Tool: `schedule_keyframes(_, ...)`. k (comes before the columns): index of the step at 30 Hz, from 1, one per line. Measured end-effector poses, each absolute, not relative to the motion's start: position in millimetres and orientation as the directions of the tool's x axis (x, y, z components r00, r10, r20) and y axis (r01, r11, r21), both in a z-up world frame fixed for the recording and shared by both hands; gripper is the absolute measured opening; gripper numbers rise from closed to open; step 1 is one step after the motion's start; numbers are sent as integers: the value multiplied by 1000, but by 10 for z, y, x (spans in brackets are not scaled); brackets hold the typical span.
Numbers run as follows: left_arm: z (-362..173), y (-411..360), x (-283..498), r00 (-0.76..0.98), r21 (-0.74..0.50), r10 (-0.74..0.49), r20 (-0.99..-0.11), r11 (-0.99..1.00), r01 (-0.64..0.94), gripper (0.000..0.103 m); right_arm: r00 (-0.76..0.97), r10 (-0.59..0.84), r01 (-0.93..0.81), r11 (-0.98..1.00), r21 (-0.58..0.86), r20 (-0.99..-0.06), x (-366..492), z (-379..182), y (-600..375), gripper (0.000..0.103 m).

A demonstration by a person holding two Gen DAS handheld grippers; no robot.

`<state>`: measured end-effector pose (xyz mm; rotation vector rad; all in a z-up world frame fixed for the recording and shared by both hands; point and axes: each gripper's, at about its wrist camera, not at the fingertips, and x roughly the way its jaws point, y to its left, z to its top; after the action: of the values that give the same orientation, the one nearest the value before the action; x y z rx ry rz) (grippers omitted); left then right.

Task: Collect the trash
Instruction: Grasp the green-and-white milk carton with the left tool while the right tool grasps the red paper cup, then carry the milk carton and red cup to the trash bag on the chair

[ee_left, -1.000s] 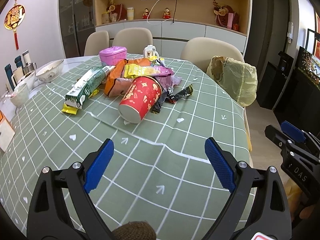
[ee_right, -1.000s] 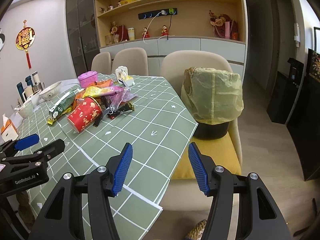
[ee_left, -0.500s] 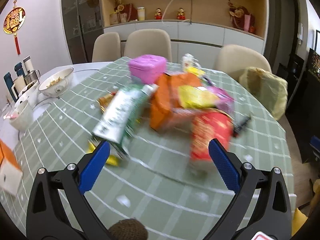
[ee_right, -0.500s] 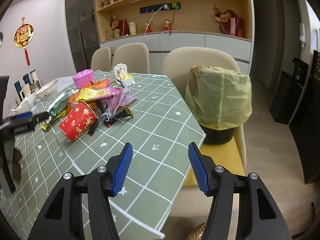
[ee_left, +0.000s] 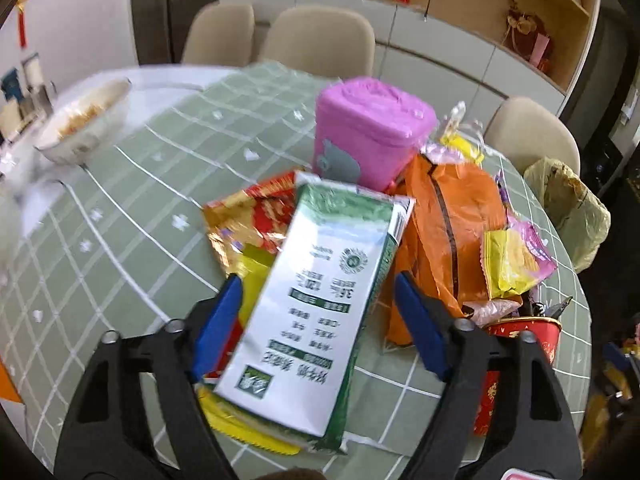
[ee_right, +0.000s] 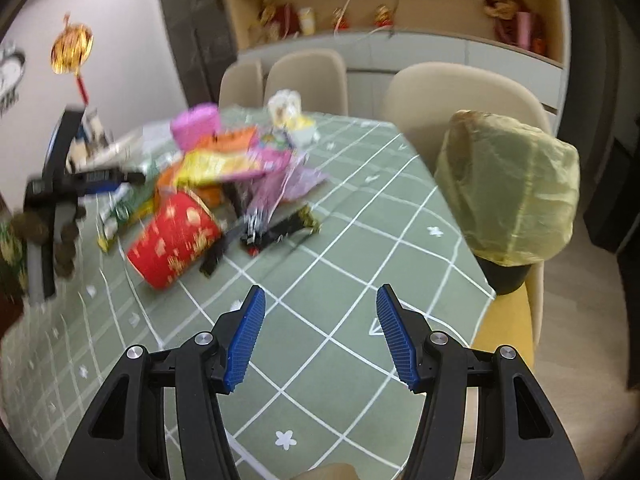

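Note:
A pile of trash lies on the green checked tablecloth. In the left wrist view a green and white carton lies between the fingers of my left gripper, which is open around it, jaws apart from its sides. Beside it lie an orange bag, a red and gold wrapper, yellow wrappers and a red paper cup. My right gripper is open and empty over bare cloth, short of the red cup and dark wrappers. A bin lined with a yellow-green bag stands on a chair at right.
A pink lidded box stands behind the pile. A white bowl with food sits at the far left. Beige chairs ring the table. The table edge runs close by the bin's chair.
My left gripper has moved forward and down over the pile, and the carton now lies between its open fingers. My right gripper has moved closer over the table.

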<state>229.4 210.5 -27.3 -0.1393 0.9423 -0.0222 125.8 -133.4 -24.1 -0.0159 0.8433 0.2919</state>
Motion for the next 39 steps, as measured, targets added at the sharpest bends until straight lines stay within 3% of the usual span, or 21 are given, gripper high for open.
schedule_keyframes(1, -304, 2105, 2311, 567, -148, -96, -818, 988, -47, 63, 617, 258, -270, 957, 108, -743, 1275, -251, -1317, 55)
schedule_keyframes(3, -297, 2101, 2275, 562, -190, -131, -817, 981, -49, 49, 612, 260, -278, 955, 105, -746, 1308, -247, -1249, 55)
schedule_keyframes(9, -181, 1882, 1909, 565, -307, -236, -791, 951, -32, 48, 603, 311, -273, 946, 176, -734, 1430, -128, -1042, 55)
schedule_keyframes(14, -96, 1722, 1633, 613, -240, -161, -774, 969, -49, 48, 581, 361, -266, 931, 249, -729, 1533, -73, -780, 55)
schedule_keyframes(27, -61, 1941, 1250, 644, -299, -141, -752, 943, -143, 49, 509, 421, -273, 906, 323, -750, 1811, -320, -208, 55)
schedule_keyframes(39, 164, 1622, 844, 662, -243, -34, -749, 943, -227, 49, 423, 532, -438, 829, 348, -734, 1949, -388, -188, 57)
